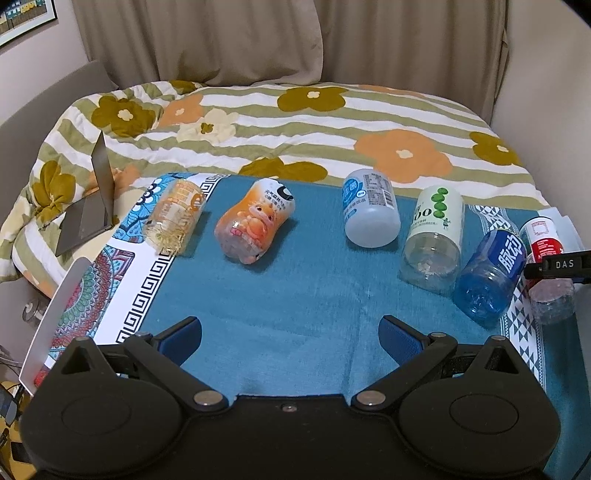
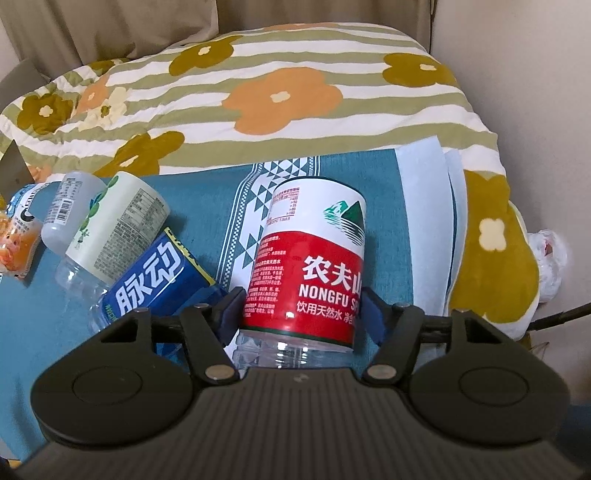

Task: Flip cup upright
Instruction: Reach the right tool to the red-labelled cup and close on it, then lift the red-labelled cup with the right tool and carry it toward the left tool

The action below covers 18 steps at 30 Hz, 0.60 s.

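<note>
Teal cloth (image 1: pixel 295 280) covers the bench; on its right edge the red-and-white cup (image 2: pixel 314 258), a cut bottle lying on its side, sits clamped between the right gripper's (image 2: pixel 300 314) jaws; blue cup (image 2: pixel 155 280) just beside it; left gripper (image 1: pixel 290 332) hovers, jaws wide and empty; floral quilt (image 1: pixel 314 122) beyond.

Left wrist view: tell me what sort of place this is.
Most likely a bedroom at home: a flower-print quilt covers a bed, curtains hang behind it, and a framed picture hangs on the wall.
</note>
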{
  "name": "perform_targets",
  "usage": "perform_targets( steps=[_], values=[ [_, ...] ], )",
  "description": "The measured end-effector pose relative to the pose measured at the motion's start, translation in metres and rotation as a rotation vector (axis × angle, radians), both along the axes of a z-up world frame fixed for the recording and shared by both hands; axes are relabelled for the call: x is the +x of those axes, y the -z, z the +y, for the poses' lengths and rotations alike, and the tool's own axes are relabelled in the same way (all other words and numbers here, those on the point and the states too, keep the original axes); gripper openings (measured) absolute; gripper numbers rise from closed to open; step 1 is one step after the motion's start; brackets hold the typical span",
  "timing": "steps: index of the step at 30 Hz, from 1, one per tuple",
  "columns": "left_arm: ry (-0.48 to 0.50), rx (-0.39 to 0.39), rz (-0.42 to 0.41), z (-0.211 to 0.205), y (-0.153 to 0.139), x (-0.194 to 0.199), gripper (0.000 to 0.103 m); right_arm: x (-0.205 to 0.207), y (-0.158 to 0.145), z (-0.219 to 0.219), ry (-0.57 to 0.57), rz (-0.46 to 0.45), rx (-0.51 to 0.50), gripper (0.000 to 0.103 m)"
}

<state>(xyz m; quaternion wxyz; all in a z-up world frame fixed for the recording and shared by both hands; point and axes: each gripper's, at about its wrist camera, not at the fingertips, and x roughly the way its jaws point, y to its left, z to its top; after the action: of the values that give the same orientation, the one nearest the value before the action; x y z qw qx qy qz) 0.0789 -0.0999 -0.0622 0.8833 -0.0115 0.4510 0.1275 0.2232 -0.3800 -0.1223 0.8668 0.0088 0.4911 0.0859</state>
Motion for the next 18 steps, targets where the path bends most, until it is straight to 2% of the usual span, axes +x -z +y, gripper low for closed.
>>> perform_targets(
  steps=[10, 18],
  values=[
    [0.002, -0.006, -0.029, 0.009, -0.017, -0.012, 0.103, -0.020, -0.034, 0.004, 0.005, -0.047, 0.003, 0.080],
    [0.036, -0.016, -0.053, 0.030, -0.029, -0.023, 0.103, -0.055, -0.064, 0.026, 0.005, -0.078, 0.016, 0.080]
  ],
)
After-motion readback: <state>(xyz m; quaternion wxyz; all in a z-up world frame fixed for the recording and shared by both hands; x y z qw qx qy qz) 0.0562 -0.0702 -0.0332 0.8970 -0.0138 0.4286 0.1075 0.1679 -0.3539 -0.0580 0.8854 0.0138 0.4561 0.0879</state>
